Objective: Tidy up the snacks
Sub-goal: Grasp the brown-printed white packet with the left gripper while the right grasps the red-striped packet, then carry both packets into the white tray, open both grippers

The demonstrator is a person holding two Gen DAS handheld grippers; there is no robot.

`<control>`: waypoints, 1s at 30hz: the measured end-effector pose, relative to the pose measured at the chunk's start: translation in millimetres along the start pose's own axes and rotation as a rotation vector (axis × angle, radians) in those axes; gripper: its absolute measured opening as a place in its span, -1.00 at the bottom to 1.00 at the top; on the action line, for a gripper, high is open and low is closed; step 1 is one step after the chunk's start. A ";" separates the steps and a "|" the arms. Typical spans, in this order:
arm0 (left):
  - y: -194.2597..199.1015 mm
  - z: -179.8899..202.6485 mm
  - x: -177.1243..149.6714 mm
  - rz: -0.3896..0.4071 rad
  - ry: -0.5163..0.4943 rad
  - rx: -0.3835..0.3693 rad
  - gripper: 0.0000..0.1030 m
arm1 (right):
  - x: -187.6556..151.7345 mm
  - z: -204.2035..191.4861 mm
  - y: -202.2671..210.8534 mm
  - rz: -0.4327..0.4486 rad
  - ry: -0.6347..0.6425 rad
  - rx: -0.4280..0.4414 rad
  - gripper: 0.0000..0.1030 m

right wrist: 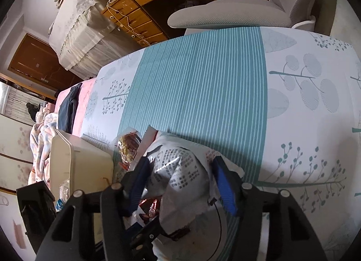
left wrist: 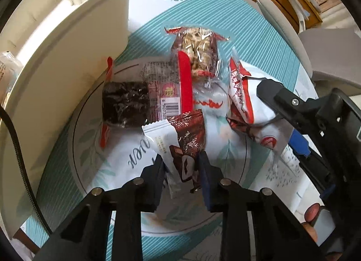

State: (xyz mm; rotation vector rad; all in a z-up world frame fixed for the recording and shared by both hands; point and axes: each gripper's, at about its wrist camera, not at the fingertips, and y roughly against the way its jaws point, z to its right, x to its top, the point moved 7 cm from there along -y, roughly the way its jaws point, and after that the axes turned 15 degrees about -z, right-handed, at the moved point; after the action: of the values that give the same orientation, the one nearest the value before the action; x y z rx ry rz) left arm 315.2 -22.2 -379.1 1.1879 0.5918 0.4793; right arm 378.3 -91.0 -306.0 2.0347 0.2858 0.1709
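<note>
In the left wrist view a round plate (left wrist: 90, 159) holds several wrapped snacks: a dark seaweed-like pack (left wrist: 125, 104), a red-striped pack (left wrist: 169, 87), a peanut bar (left wrist: 198, 51) and a white and red bag (left wrist: 246, 96). My left gripper (left wrist: 180, 168) is shut on a brown and white chocolate snack packet (left wrist: 180, 139) above the plate. My right gripper (right wrist: 180, 182) is closed around the white and silver snack bag (right wrist: 180, 170); it also shows in the left wrist view (left wrist: 291, 130), at the right.
A cream plastic storage bin (left wrist: 67, 35) stands left of the plate, also seen in the right wrist view (right wrist: 79, 161). The table has a teal striped cloth (right wrist: 203, 80). A grey chair (right wrist: 225, 15) and wooden drawers (right wrist: 144, 12) stand beyond the table's far edge.
</note>
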 end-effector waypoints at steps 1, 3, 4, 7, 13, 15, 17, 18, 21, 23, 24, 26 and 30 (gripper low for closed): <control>0.2 -1.3 -0.9 -0.006 0.003 -0.006 -0.51 | -1.7 0.4 1.1 -0.002 -0.006 -0.001 0.07; 0.7 -5.5 -1.9 -0.017 0.014 -0.014 -0.52 | -5.0 3.0 3.3 -0.007 -0.024 0.003 0.04; 1.2 -8.0 -3.5 -0.021 0.018 -0.015 -0.53 | -6.5 4.0 3.5 -0.011 -0.034 0.005 0.03; 4.0 -15.5 -8.9 -0.031 0.023 -0.017 -0.54 | -14.0 9.4 5.3 -0.026 -0.075 0.022 0.02; 17.8 -25.7 -29.2 -0.034 0.021 -0.017 -0.54 | -34.8 17.3 9.7 -0.053 -0.146 0.057 0.00; 21.8 -28.0 -35.9 -0.034 0.014 -0.015 -0.54 | -41.6 17.8 11.8 -0.057 -0.169 0.071 0.00; 26.9 -32.6 -44.5 -0.033 0.006 -0.016 -0.54 | -50.2 16.0 14.5 -0.061 -0.177 0.073 0.00; 29.2 -35.1 -48.1 -0.033 0.004 -0.016 -0.54 | -53.6 15.4 15.5 -0.062 -0.177 0.070 0.00; 37.2 -42.4 -62.4 -0.038 -0.006 -0.018 -0.54 | -70.0 11.6 20.4 -0.067 -0.177 0.066 0.00; 42.5 -49.8 -72.5 -0.055 -0.009 -0.021 -0.54 | -80.7 9.9 23.0 -0.072 -0.182 0.071 0.00; 49.2 -59.1 -80.4 -0.066 -0.012 -0.026 -0.54 | -87.7 7.9 24.3 -0.074 -0.185 0.074 0.00; 56.9 -65.3 -90.9 -0.072 -0.024 -0.027 -0.54 | -99.2 5.9 26.7 -0.078 -0.187 0.078 0.00; 73.5 -76.4 -112.5 -0.068 -0.058 -0.014 -0.54 | -122.7 -0.4 31.2 -0.084 -0.188 0.085 0.00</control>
State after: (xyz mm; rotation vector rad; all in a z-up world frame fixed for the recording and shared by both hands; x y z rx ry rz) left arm 177.4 -16.5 -309.3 1.1612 0.5760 0.3893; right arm 264.2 -138.2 -277.9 2.1012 0.2633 -0.0853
